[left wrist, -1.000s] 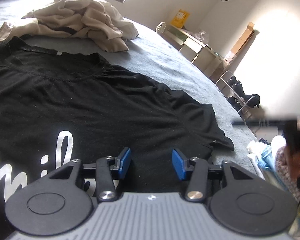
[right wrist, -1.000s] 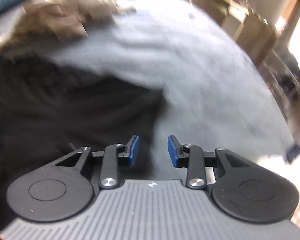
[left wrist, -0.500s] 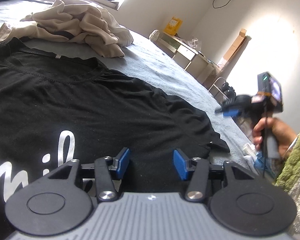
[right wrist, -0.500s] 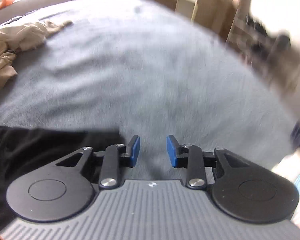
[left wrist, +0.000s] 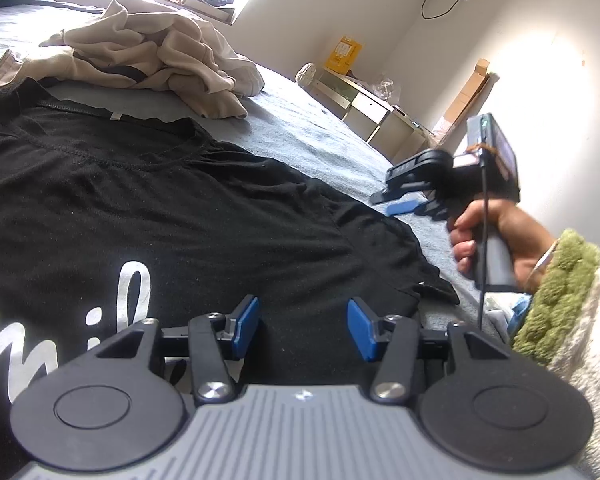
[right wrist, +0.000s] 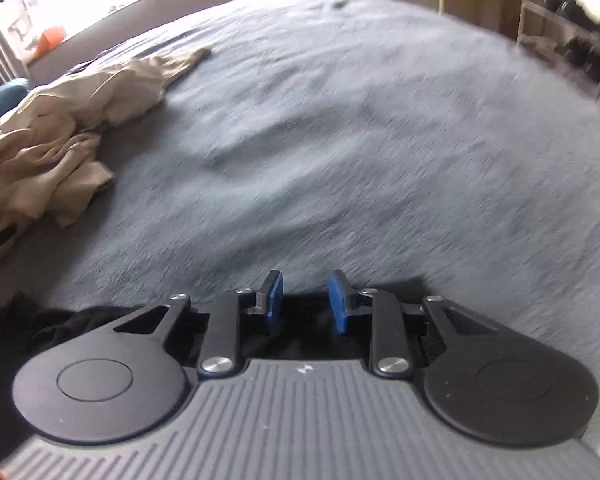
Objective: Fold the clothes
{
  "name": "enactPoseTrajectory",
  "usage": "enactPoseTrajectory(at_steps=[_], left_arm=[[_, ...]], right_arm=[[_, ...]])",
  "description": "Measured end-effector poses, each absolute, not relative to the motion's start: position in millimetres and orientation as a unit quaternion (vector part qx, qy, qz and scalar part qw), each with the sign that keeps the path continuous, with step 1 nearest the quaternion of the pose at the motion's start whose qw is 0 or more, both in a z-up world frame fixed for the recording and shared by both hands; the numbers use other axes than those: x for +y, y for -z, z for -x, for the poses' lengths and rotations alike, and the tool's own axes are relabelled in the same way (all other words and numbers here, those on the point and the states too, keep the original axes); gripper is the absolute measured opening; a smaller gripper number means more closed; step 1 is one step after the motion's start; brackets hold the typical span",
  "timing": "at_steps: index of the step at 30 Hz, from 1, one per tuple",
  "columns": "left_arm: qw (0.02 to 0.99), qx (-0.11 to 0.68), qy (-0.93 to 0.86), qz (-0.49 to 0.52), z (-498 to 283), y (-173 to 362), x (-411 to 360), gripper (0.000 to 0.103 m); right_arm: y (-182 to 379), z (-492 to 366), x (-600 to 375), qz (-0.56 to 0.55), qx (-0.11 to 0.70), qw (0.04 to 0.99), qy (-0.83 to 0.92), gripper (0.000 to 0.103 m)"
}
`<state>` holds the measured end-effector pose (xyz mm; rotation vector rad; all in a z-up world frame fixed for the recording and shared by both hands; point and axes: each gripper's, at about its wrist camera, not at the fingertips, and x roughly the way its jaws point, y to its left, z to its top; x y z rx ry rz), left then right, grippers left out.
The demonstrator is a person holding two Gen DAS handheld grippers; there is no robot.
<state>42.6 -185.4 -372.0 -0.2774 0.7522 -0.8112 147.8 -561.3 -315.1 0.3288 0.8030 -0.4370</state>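
Observation:
A black T-shirt (left wrist: 180, 208) with white lettering lies flat on the grey bed cover (left wrist: 320, 140), its right sleeve (left wrist: 384, 248) spread toward the bed's edge. My left gripper (left wrist: 302, 326) hovers open low over the shirt's chest, nothing between its blue pads. The right gripper (left wrist: 396, 204), held in a hand (left wrist: 496, 236), hangs just beyond the sleeve over the cover. In the right wrist view the right gripper (right wrist: 304, 300) stands narrowly open over the shirt's dark edge (right wrist: 60, 320), pinching nothing. The picture there is blurred.
A crumpled beige garment (left wrist: 160, 60) lies beyond the shirt's collar, also seen as the beige garment (right wrist: 48, 152) at left. A low cabinet (left wrist: 372, 108), yellow box (left wrist: 343, 54) and cardboard (left wrist: 466, 92) stand past the bed. A green and white fleece sleeve (left wrist: 560, 304) is at right.
The right gripper has come into the left wrist view from the right and closed in on the sleeve. Its own view swung from the black shirt onto the grey cover. The left gripper barely moved.

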Motion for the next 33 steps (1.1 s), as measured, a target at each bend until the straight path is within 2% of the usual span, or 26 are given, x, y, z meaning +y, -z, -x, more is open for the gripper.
enactPoseTrajectory(at_steps=[4,9,15,19,21,25,28,29,31,33], left_arm=[[0.854,0.347,0.365,0.129,-42,359,-176,0.052],[0.881,0.336,0.308,0.124,-49,337,-140,0.057],[0.897,0.342,0.252,0.122,-55,342,-85,0.057],[0.897,0.339,0.235,0.163,-58,344,-51,0.057],[0.899,0.331,0.226,0.174,-61,344,-39,0.057],[0.911,0.316,0.195,0.178,-66,353,-28,0.058],[0.916,0.317,0.177,0.17,-68,365,-26,0.058],[0.916,0.316,0.179,0.173,-69,365,-25,0.058],[0.916,0.307,0.184,0.18,-69,364,-22,0.061],[0.915,0.305,0.187,0.186,-68,365,-20,0.068]], right_arm=[[293,-141,-518,-0.121,0.383,0.907,0.125,0.027],[300,-160,-435,-0.094,0.426,0.899,-0.019,0.026],[328,-214,-421,-0.08,0.433,0.898,0.026,0.024],[313,-221,-432,-0.079,0.405,0.907,0.087,0.028],[302,-211,-427,-0.096,0.406,0.908,0.045,0.028],[302,-202,-380,-0.054,0.443,0.893,-0.051,0.027],[321,-224,-371,-0.026,0.46,0.888,-0.007,0.026],[322,-231,-380,-0.047,0.451,0.891,0.023,0.025],[311,-232,-389,-0.07,0.424,0.9,0.077,0.028],[296,-221,-360,-0.035,0.4,0.915,0.027,0.028]])
